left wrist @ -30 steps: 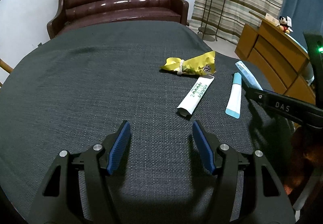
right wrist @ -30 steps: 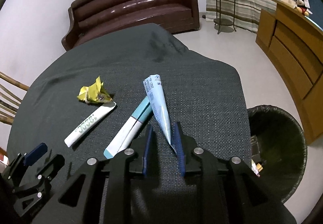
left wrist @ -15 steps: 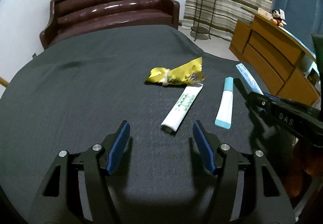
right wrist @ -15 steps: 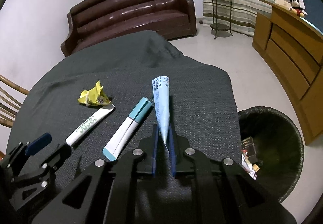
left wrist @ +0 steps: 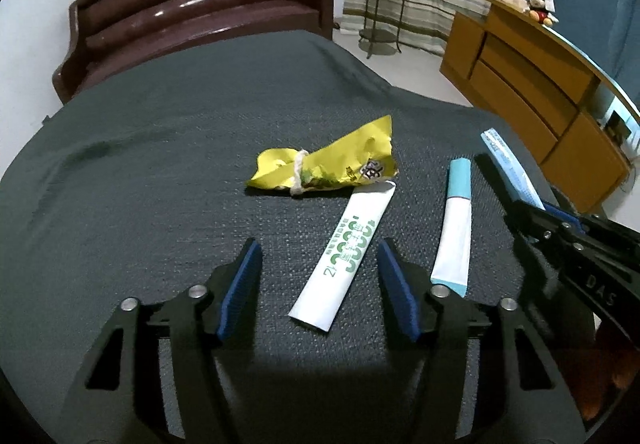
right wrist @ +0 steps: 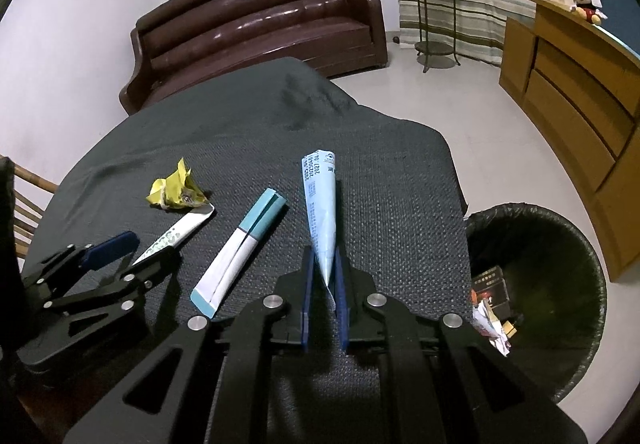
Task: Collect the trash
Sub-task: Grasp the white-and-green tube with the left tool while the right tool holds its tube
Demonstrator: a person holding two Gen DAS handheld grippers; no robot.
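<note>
A table under dark grey cloth [left wrist: 160, 163] carries a crumpled yellow wrapper [left wrist: 324, 167], a white sachet with green print [left wrist: 348, 256] and a white and teal tube [left wrist: 454, 224]. My left gripper [left wrist: 318, 248] hovers low over the sachet's near end. The sachet lies between the jaws, which are closing, and the pads do not touch it. My right gripper [right wrist: 324, 258] is shut on the narrow end of a light blue packet [right wrist: 320, 211], whose wide end points away over the cloth. A black-lined trash bin [right wrist: 560, 284] stands on the floor to the right of the table.
A brown leather sofa [right wrist: 260, 27] stands behind the table. A wooden cabinet [right wrist: 572, 83] lines the right wall, and a metal plant stand [right wrist: 436, 3] is by the curtains. A wooden chair [right wrist: 24, 203] shows at the left edge. The bin holds some trash.
The right jaws closed on the light blue packet. The left gripper moved over the cloth until the white sachet lay between its fingers.
</note>
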